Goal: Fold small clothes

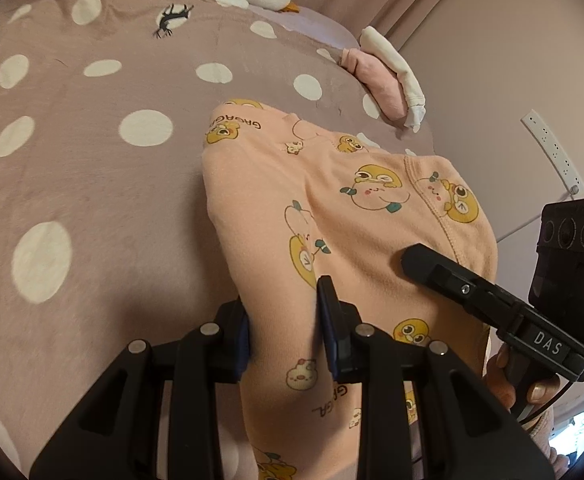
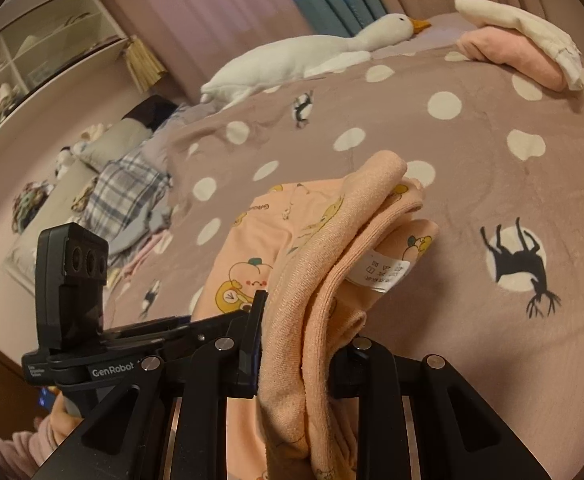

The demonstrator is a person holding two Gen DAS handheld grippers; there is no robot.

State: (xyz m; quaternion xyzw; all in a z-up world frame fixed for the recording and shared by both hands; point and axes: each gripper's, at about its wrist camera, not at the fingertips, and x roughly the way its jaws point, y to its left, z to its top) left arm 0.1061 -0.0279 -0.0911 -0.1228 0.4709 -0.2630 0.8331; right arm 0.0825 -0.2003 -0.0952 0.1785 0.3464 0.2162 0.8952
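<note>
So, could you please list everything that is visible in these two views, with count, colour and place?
garment: one, peach with cartoon print, lifted over the bed, pinched by both tongs
care label: one, white, on the garment's folded edge
bedspread: one, mauve with white dots and black deer
plush goose: one, white with orange beak, far side of bed
folded clothes: two, pink below, white on top, far corner
plaid cloth: one, blue-grey, beside the bed
shelf unit: one, pale, background
power strip: one, white, on the wall
left tongs: black, shut on garment
right tongs: black, shut on garment
</note>
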